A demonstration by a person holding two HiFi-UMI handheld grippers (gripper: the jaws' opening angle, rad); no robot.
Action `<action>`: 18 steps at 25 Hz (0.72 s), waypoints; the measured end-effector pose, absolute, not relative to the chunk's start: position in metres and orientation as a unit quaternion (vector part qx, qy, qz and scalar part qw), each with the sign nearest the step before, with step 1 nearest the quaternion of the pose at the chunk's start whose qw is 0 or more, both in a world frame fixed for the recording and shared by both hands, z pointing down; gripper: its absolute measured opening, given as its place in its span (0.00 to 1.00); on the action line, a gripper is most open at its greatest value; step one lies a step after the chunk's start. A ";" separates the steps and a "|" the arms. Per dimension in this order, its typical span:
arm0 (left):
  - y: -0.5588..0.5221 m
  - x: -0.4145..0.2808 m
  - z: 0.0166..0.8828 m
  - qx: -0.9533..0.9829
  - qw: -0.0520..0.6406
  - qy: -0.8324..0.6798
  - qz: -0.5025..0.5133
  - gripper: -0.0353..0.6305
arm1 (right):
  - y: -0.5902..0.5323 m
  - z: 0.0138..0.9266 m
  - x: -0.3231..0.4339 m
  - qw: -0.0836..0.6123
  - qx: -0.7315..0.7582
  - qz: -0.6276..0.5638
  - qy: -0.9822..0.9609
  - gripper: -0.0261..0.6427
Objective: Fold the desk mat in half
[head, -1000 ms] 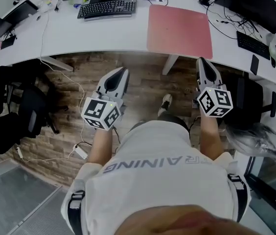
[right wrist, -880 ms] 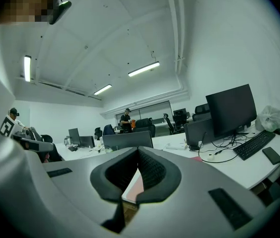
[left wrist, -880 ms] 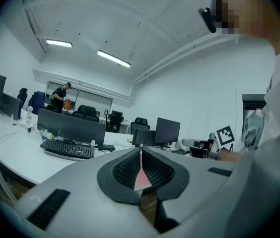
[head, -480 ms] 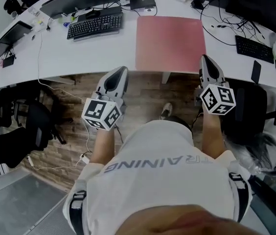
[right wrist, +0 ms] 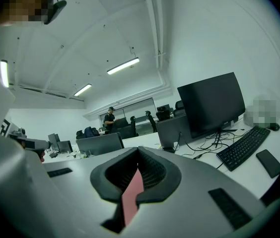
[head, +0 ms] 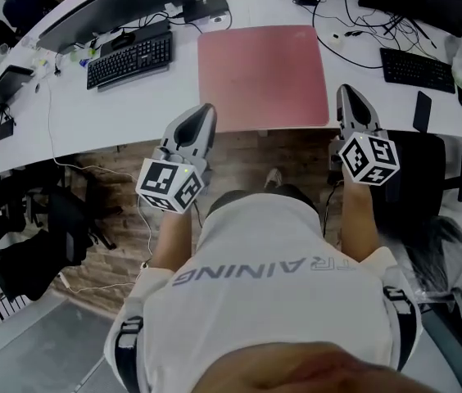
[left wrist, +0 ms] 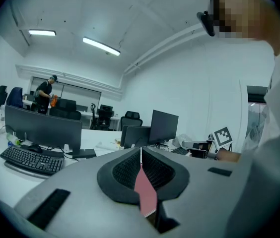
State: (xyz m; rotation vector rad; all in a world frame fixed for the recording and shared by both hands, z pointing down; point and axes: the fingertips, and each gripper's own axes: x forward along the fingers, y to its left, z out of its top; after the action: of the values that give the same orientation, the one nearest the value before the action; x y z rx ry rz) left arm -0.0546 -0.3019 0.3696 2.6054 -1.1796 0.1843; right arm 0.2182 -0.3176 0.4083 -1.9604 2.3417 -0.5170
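Shows a long white table [head: 133,105] across the upper frame. Has the red desk mat [head: 262,76] lying flat and unfolded at upper centre, between two keyboards [head: 129,59], its near edge along the table's edge, handy for lifting. Places the left gripper [head: 206,110] by the mat's lower-left corner and the right gripper [head: 346,92] just beside the lower-right one, probably lining up one grasp per corner. Shows both sets of fingers [left wrist: 122,171] clenched on nothing, needing to part first.
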 end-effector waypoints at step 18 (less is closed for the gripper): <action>-0.349 -0.001 0.413 0.949 0.138 -0.257 0.122 0.11 | -0.274 0.496 0.269 -0.039 -0.744 -0.256 0.616 0.08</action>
State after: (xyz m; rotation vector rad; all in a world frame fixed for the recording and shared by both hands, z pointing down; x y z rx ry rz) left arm -0.0015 -0.3494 0.4131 2.7449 -0.7430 0.3522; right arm 0.2690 -0.2735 0.4959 -2.3967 1.9834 -0.8260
